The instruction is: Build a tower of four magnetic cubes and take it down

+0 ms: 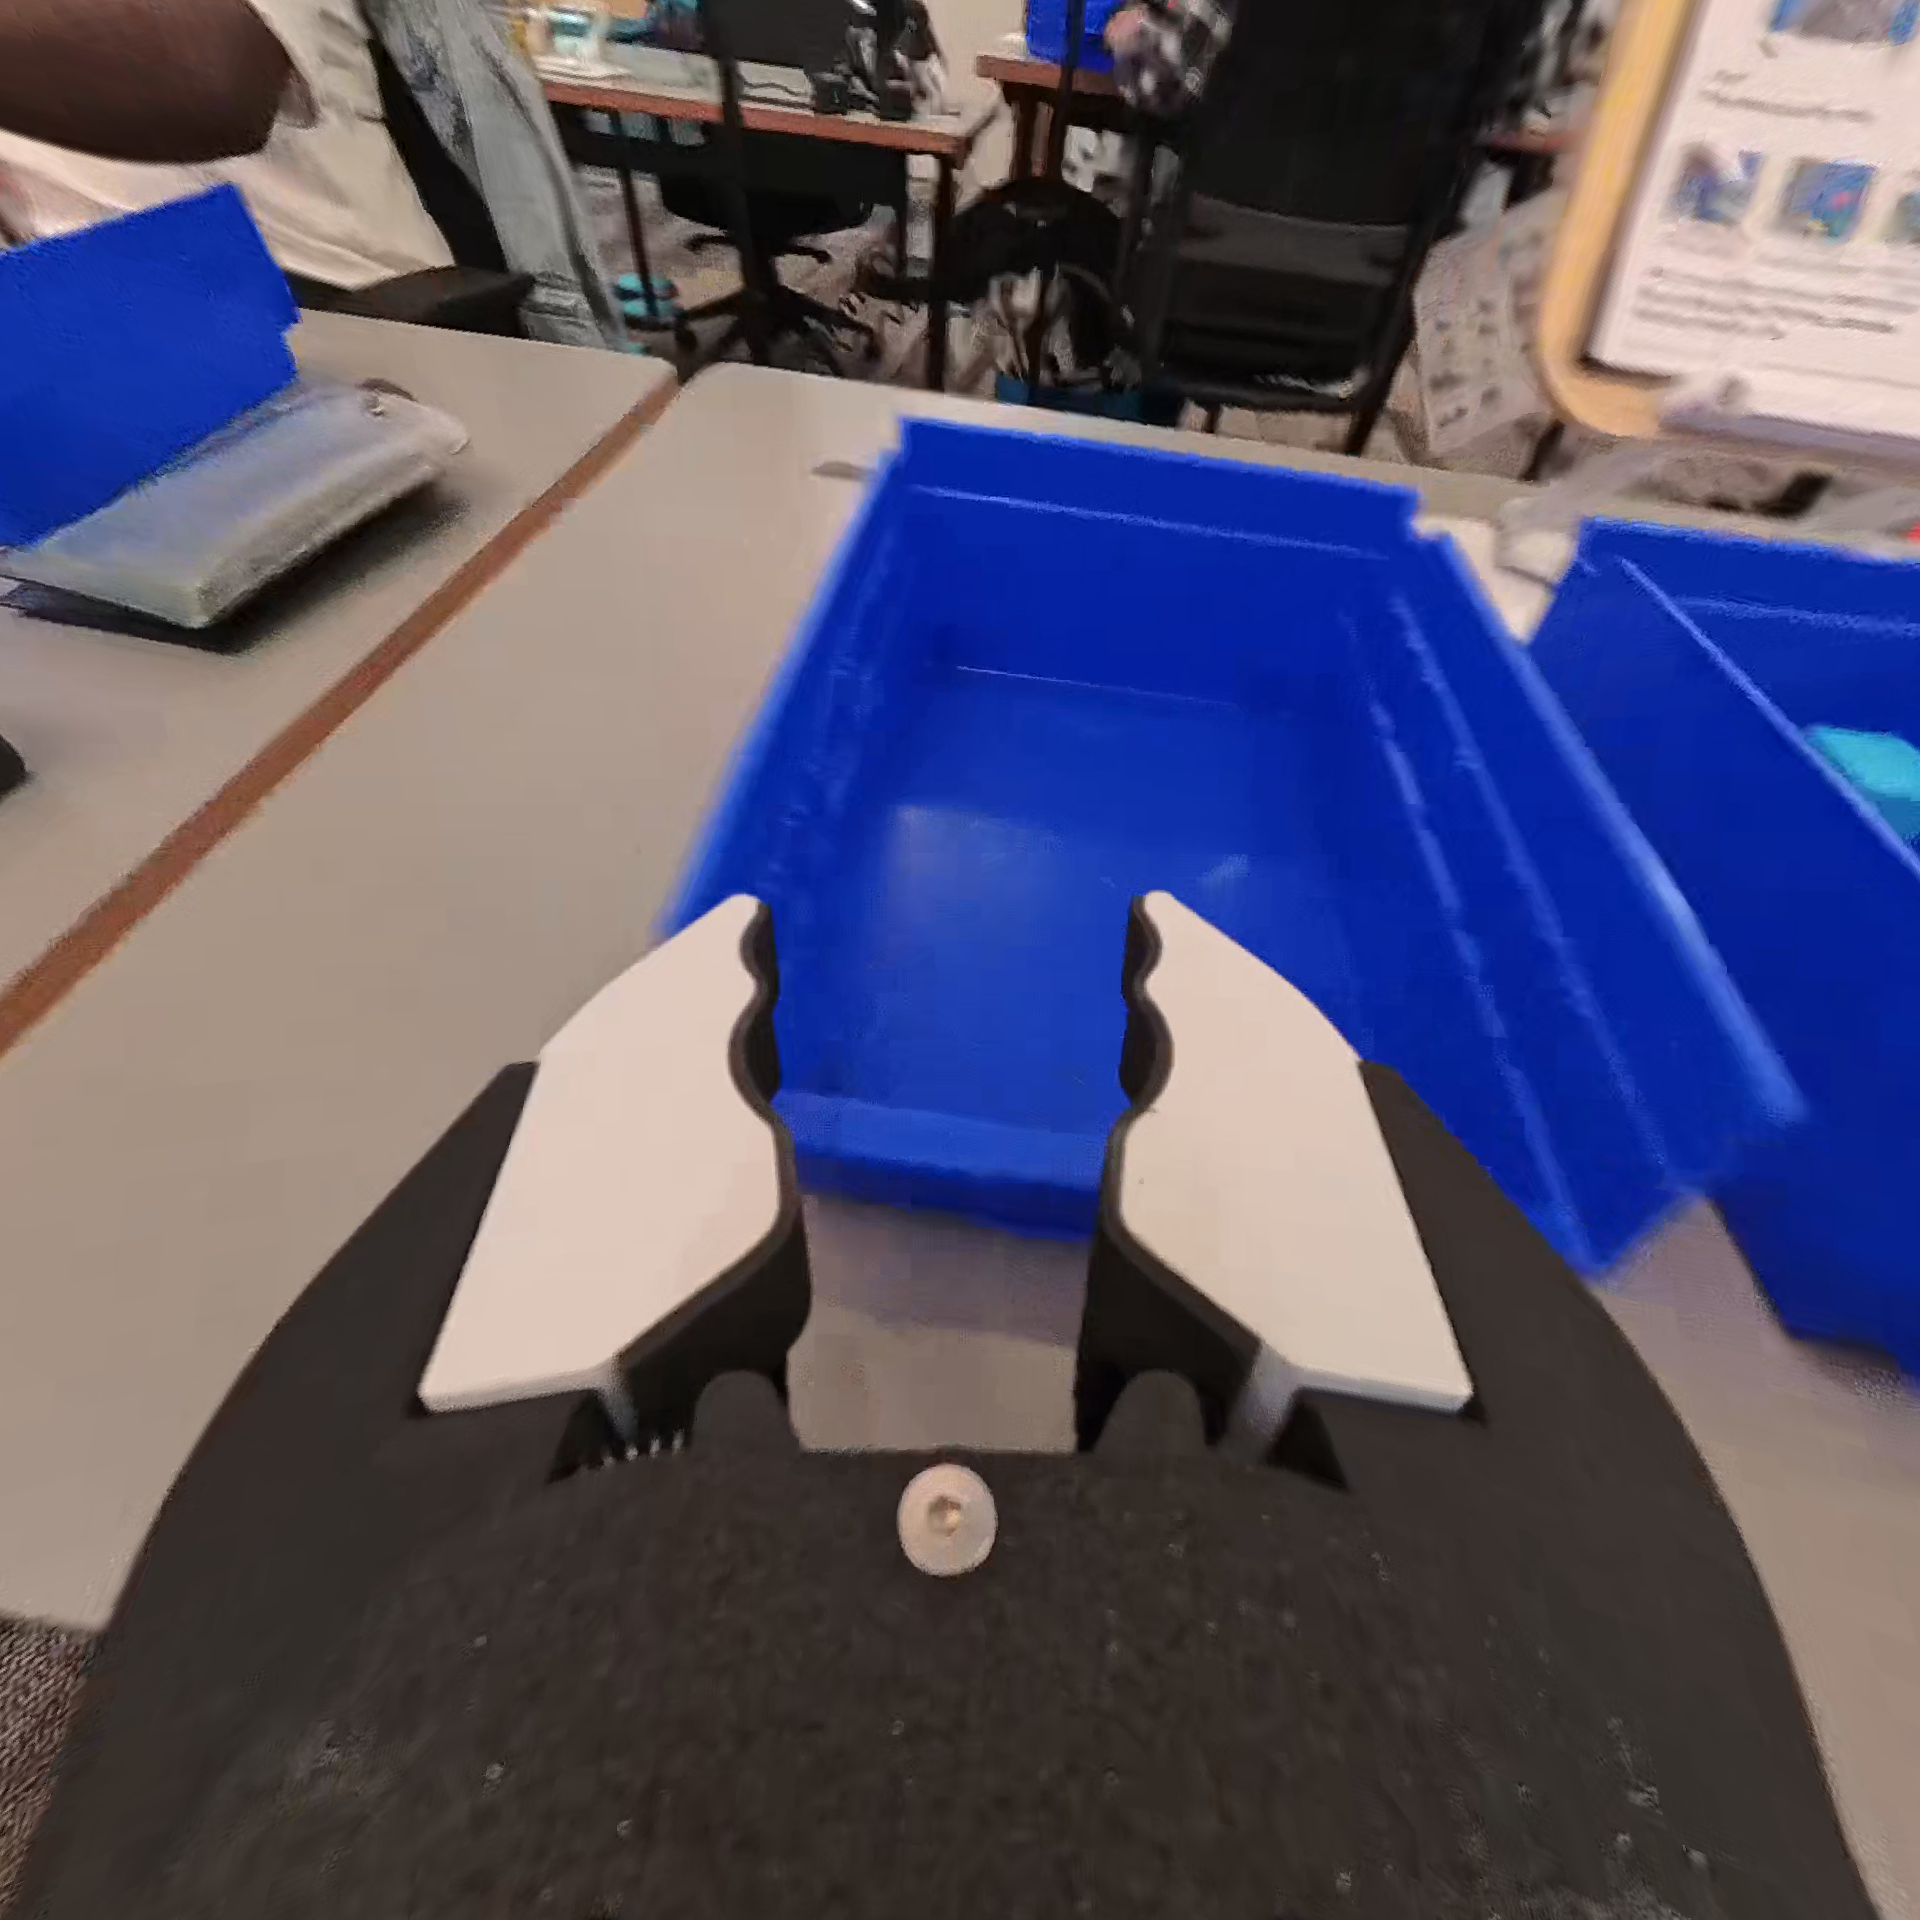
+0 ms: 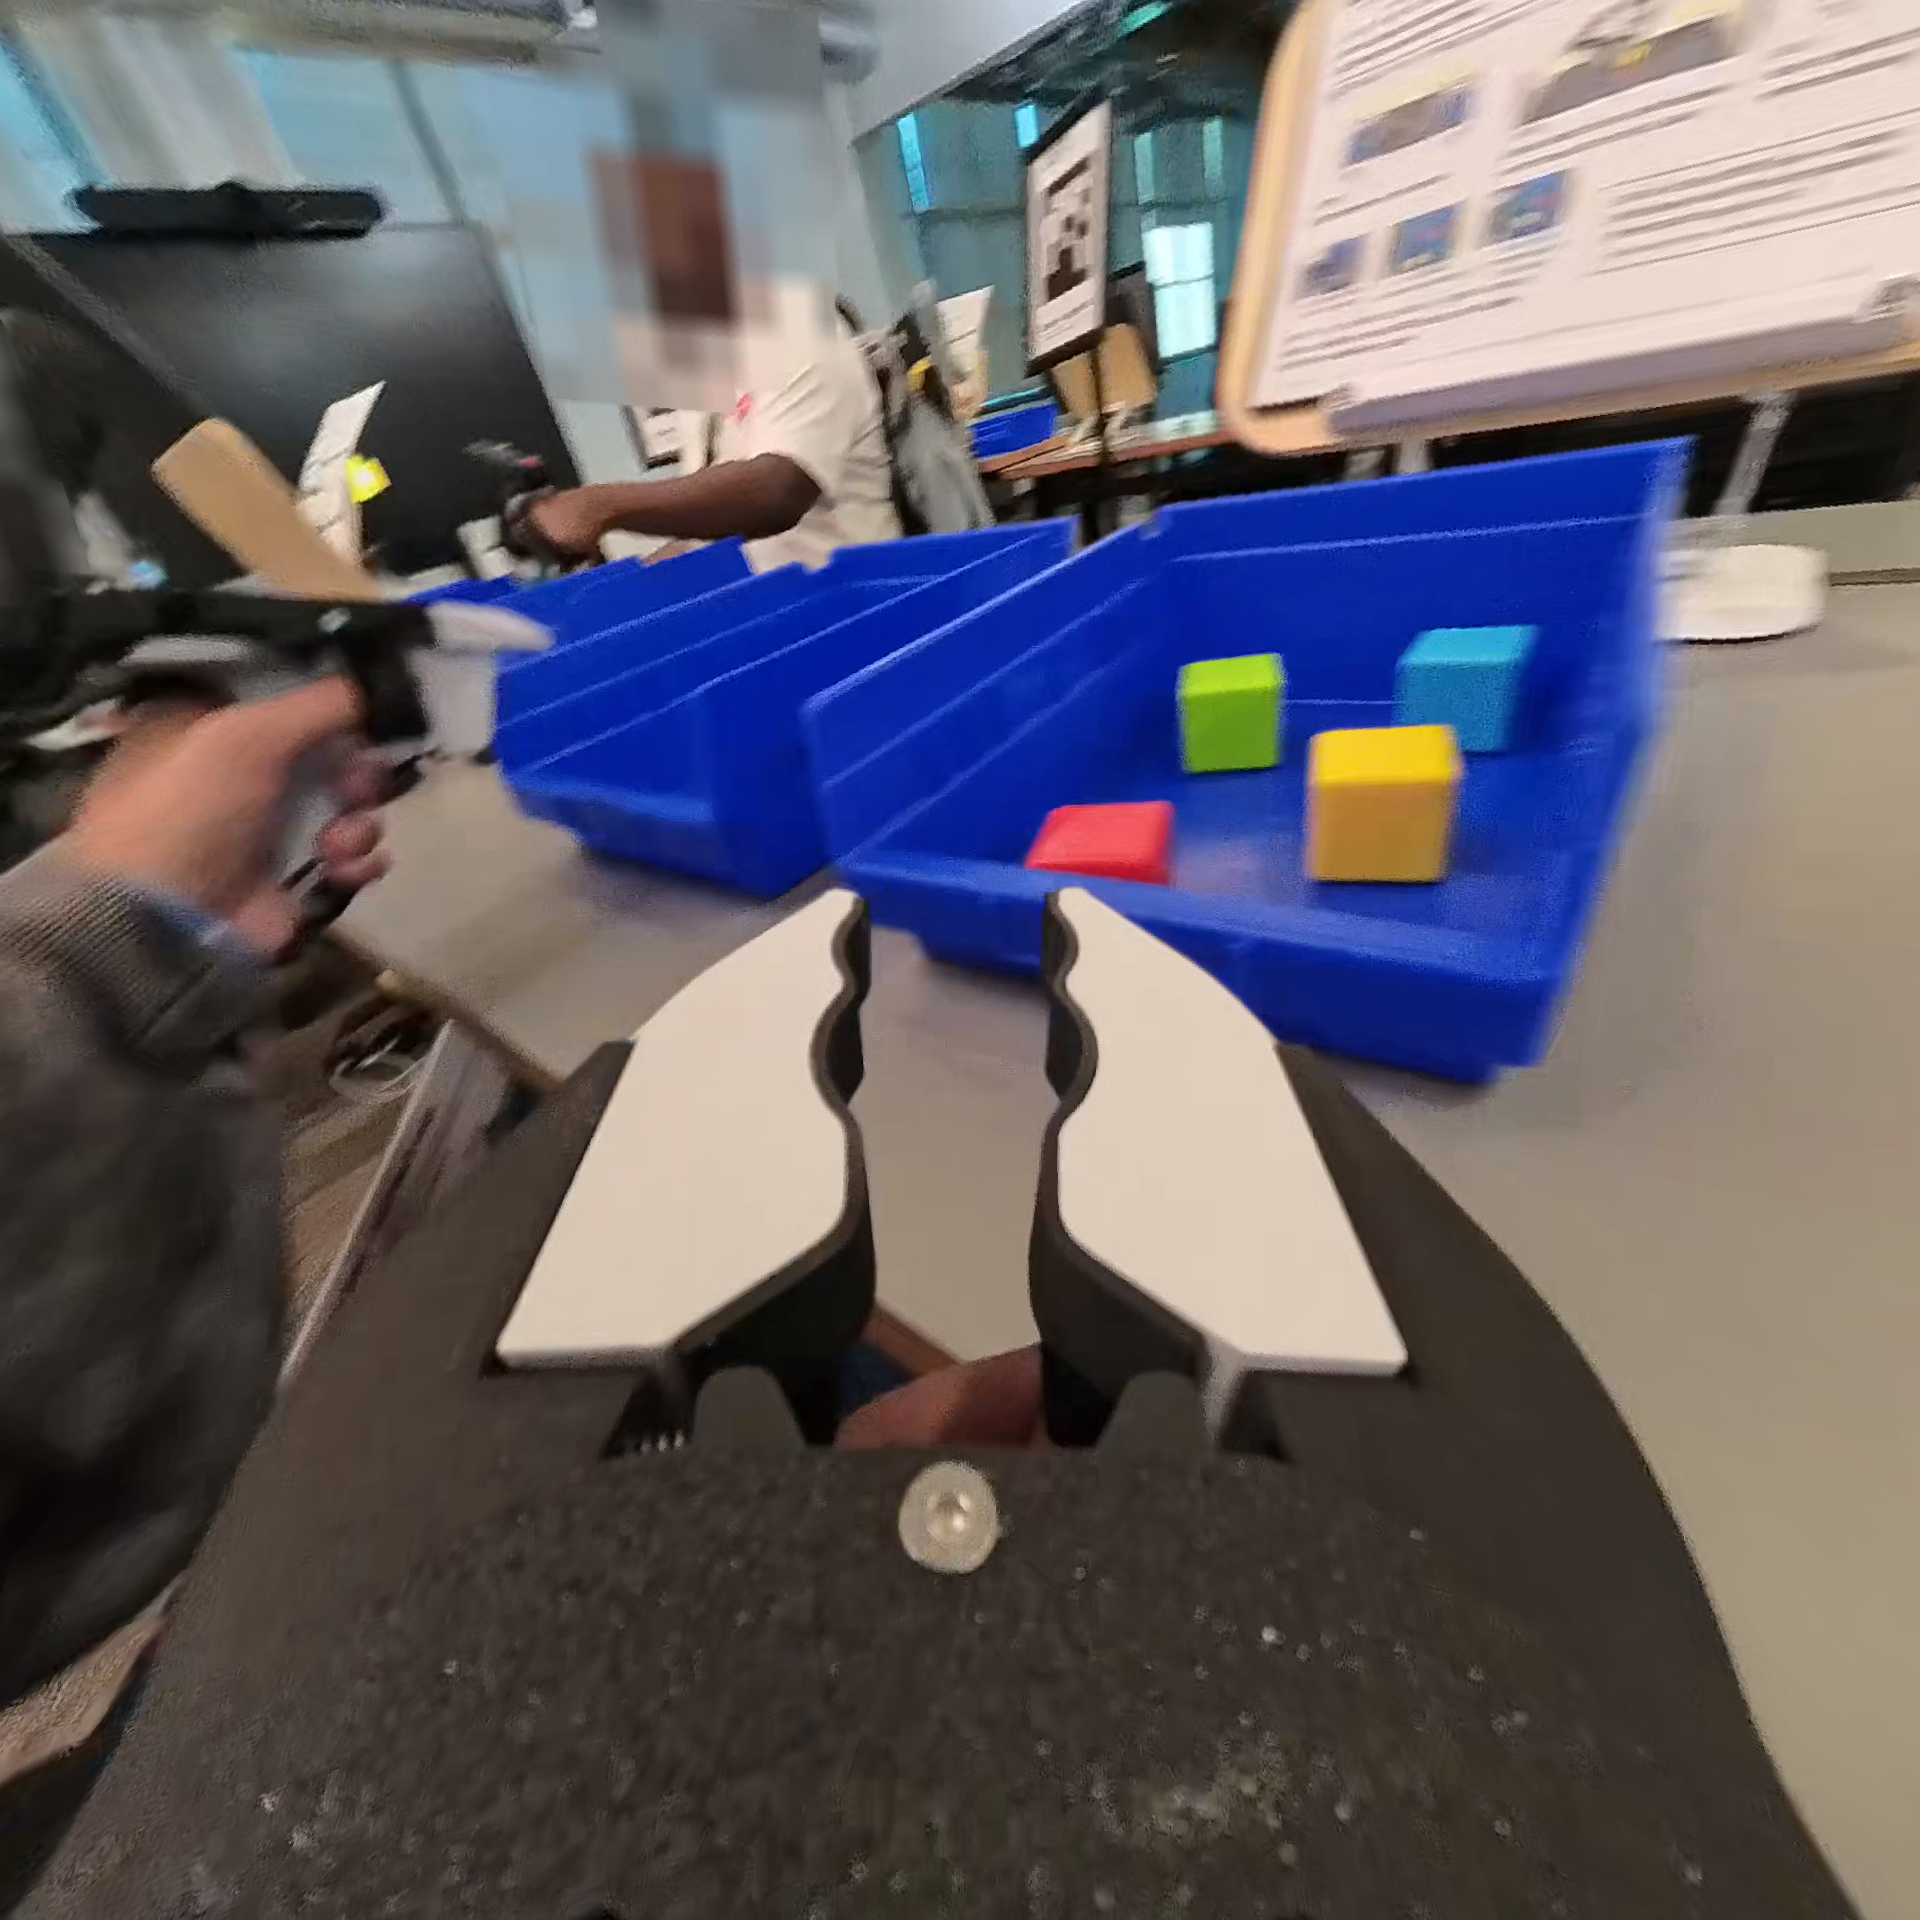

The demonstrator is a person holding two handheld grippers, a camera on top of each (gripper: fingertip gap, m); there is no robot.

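In the right wrist view a blue bin (image 2: 1382, 997) holds a red cube (image 2: 1103, 840), a green cube (image 2: 1230, 713), a yellow cube (image 2: 1382, 802) and a light blue cube (image 2: 1467, 686), all apart. My right gripper (image 2: 954, 909) is open and empty, just short of this bin's front wall. My left gripper (image 1: 948, 914) is open and empty over the front edge of an empty blue bin (image 1: 1039, 1164). The left gripper also shows in the right wrist view (image 2: 488, 623), held by a hand. The light blue cube shows at the right edge of the left wrist view (image 1: 1870, 774).
Both bins stand side by side on a grey table (image 1: 468, 987). A third blue bin (image 1: 135, 353) and a grey pouch (image 1: 239, 520) lie on the neighbouring table at left. A poster board (image 2: 1579, 197) stands behind. A person (image 2: 790, 457) is behind the bins.
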